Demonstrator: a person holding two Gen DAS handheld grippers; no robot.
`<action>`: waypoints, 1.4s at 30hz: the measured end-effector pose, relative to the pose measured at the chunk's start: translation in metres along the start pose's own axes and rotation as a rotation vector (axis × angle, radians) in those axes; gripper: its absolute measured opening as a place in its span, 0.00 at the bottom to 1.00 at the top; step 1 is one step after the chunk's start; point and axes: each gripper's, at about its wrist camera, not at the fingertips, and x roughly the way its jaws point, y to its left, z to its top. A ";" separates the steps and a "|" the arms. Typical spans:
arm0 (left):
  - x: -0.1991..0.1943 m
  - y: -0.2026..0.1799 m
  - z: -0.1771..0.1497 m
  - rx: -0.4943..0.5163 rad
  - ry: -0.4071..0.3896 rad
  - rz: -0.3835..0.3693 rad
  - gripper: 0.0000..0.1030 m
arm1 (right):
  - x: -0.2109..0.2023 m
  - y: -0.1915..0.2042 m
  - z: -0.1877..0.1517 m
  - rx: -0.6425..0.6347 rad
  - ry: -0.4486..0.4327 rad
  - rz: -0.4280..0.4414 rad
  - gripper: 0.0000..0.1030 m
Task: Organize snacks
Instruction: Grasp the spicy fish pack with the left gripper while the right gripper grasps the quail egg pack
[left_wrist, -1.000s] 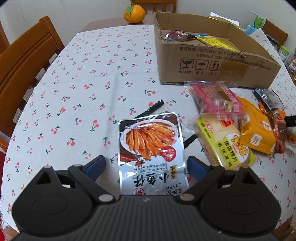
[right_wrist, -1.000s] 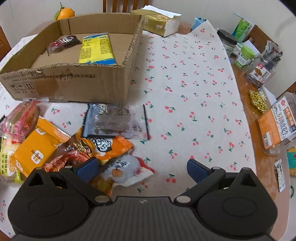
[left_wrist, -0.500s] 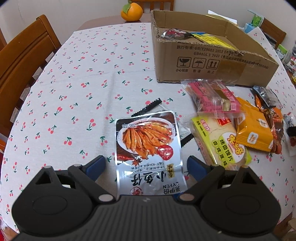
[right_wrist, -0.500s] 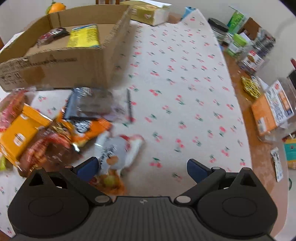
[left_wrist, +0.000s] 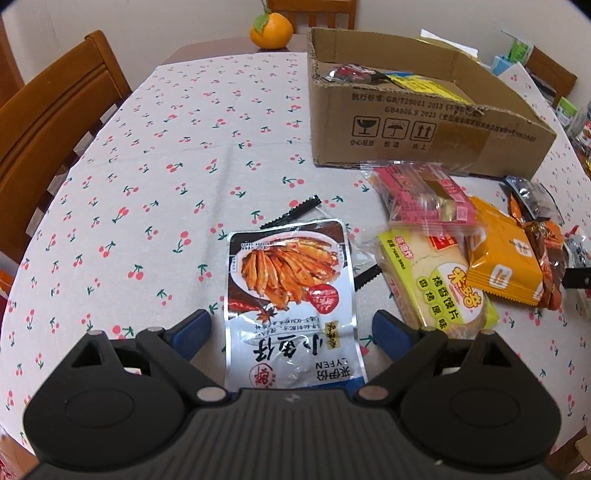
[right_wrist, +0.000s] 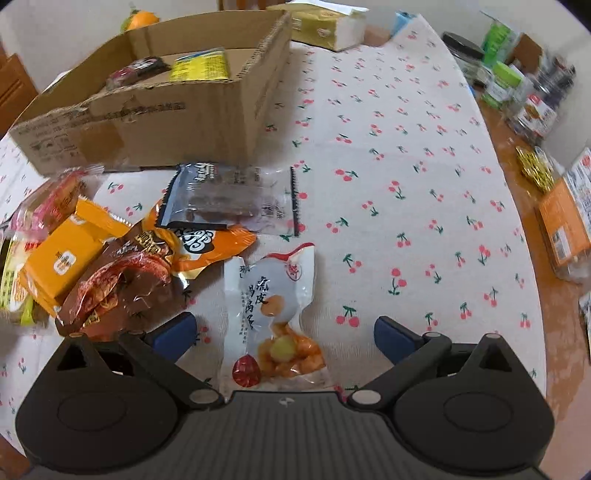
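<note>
Our right tool (right_wrist: 282, 332) had swung over so the white pouch (right_wrist: 275, 314) lay between its wide-open, empty jaws. Our left tool (left_wrist: 290, 330), equally open, straddled the fish packet (left_wrist: 291, 302) on the surface (left_wrist: 166, 147); both awaited boxing (left_wrist: 406, 122).

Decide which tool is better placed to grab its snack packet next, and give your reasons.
Near even, slightly the right tool: the white packet lies well between its open fingers. The left tool equally straddles the silver fish packet.
</note>
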 end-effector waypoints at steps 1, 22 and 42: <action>-0.001 0.000 -0.001 -0.007 -0.003 0.000 0.90 | 0.000 0.000 0.000 -0.011 -0.004 0.006 1.00; -0.009 0.001 -0.001 -0.072 -0.017 0.016 0.71 | -0.006 0.018 0.001 -0.093 -0.048 0.049 0.85; -0.019 0.001 0.002 -0.014 -0.036 0.014 0.71 | -0.019 0.014 -0.001 -0.057 -0.044 -0.029 0.57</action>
